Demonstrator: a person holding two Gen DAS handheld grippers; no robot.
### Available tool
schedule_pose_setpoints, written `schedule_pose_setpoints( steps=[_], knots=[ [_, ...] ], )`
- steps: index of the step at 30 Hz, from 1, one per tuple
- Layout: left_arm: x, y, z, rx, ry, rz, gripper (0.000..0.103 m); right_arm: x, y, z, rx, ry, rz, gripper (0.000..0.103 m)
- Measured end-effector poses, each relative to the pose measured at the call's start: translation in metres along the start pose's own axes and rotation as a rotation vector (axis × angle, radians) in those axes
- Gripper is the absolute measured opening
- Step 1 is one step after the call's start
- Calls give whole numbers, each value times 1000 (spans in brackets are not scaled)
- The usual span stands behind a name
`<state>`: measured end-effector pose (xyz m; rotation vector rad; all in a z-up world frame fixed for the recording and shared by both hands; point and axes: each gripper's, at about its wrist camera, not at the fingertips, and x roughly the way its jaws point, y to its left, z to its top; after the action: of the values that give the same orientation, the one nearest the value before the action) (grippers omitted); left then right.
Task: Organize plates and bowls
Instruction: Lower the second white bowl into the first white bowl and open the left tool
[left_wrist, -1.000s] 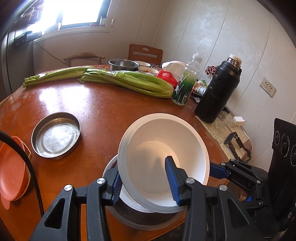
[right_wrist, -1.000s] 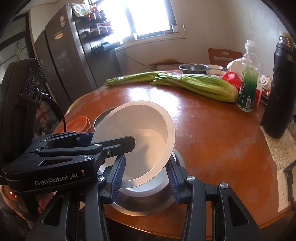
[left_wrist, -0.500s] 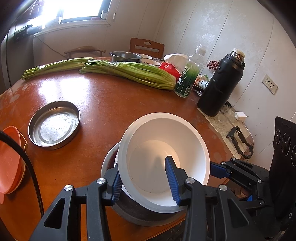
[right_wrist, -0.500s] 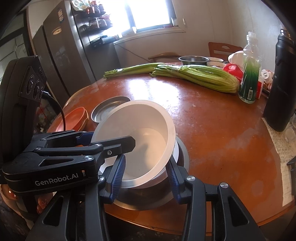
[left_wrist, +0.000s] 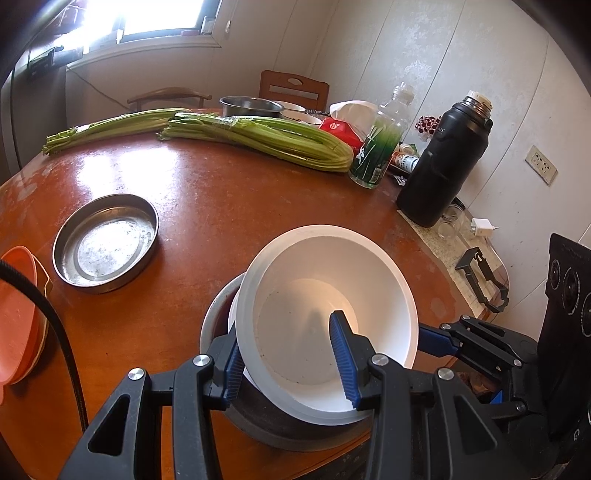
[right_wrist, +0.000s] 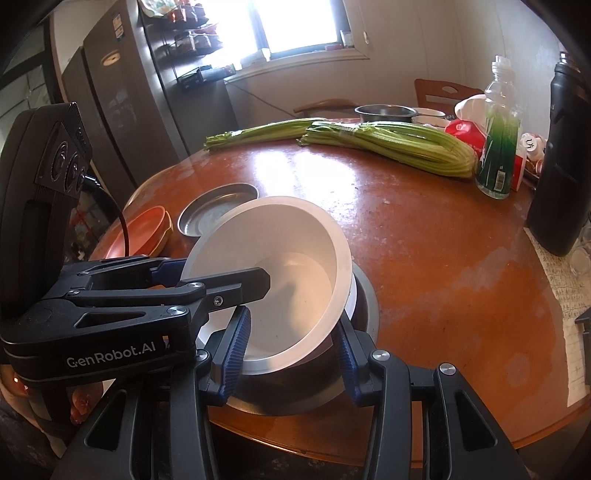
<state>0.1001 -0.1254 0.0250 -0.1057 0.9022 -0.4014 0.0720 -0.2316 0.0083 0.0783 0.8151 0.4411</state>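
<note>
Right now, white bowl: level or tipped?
Tipped. The white bowl leans with its rim raised off the steel bowl below, gripped by the left gripper.

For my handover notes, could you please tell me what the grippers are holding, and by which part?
The left gripper pinches the tilted white plastic bowl by its near rim, one finger inside. The right gripper straddles the metal bowl beneath; its grip cannot be told.

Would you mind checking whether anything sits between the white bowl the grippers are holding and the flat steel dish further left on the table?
Nothing visible does. The white bowl is held tilted over a steel bowl, and only bare table lies between it and the flat steel dish. The orange plates sit beyond that dish, off the path.
</note>
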Motion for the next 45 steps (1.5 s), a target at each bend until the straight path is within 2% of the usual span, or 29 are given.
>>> schedule_pose_setpoints(
  steps=[32,45],
  knots=[
    [1,11,0,-19,3,-1,43,5,5,-3,-32,1,-41,47],
    [-3,14,-2,-25,-1,1,43,5,3,-6,-32,-5,-104,47]
  ],
)
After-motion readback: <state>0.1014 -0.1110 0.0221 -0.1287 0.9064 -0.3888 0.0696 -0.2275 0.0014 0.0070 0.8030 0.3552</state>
